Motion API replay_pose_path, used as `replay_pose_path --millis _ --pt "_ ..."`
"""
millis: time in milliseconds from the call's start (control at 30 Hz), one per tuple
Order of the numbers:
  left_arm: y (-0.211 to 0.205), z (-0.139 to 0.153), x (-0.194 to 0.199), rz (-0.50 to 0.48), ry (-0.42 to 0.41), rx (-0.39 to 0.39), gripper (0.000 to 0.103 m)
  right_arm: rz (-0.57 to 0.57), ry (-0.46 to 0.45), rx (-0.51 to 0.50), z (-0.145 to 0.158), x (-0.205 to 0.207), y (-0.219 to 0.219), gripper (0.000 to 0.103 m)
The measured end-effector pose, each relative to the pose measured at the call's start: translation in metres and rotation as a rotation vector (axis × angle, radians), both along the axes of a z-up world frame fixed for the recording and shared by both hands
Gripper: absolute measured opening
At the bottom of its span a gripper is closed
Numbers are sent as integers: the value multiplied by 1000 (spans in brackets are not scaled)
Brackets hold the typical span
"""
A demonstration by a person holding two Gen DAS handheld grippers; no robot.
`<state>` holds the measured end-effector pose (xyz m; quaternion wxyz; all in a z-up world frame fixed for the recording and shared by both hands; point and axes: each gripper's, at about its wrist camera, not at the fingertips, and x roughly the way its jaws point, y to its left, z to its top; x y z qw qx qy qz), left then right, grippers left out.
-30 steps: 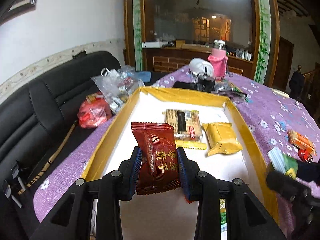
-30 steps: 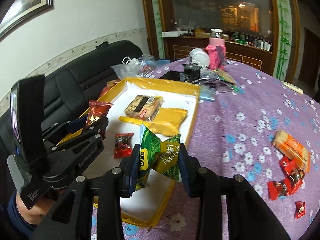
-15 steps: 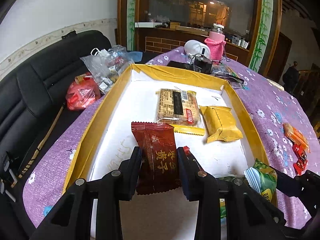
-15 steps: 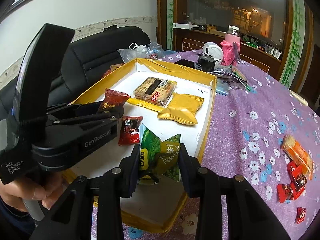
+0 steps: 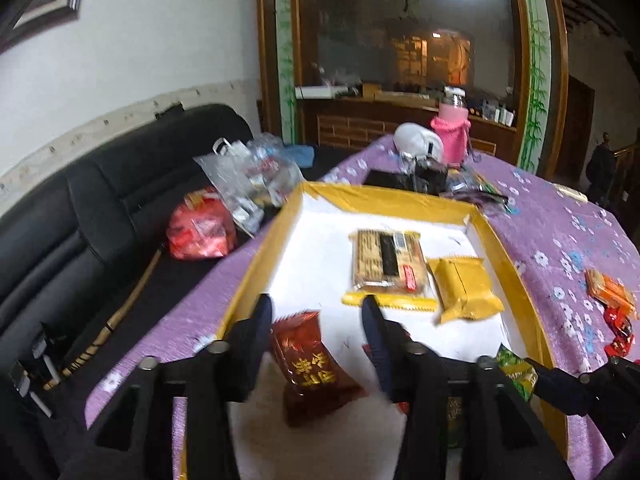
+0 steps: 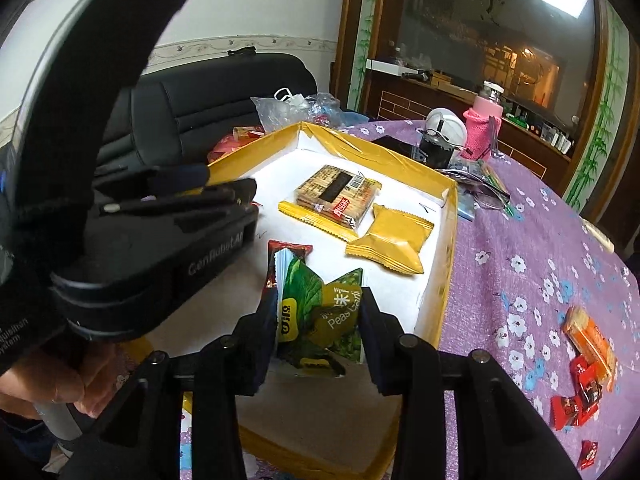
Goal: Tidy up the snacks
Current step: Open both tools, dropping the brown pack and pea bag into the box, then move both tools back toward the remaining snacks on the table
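Worktop point(image 5: 560, 232) under purple flowered cloth, yellow-rimmed tray point(image 5: 384, 200) at centre frame. Left gripper point(image 5: 316, 316) low centre: jaws just opened, apart, dark red packet point(image 5: 316, 364) loose between them on tray floor. Right gripper point(image 6: 320, 316) low centre: jaws slightly widened, pressing green pea packet point(image 6: 320, 312) above tray's near end.

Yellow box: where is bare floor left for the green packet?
Bare floor runs along the box's left wall, beside the biscuit pack, and behind it at the far wall. Crowded: yellow packet on the right, red packet at the near end.
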<state>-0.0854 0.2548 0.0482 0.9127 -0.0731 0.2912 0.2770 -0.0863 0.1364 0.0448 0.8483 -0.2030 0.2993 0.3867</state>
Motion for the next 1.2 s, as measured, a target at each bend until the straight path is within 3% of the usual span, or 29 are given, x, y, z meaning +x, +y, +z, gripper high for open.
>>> replay_pose_path --millis 500,1200 --pt "-19 24 -11 23 -58 114 59 -6 -7 103 25 -7 -25 45" --pt "-71 53 -22 -33 -107 238 62 -71 15 266 56 -4 -92 46"
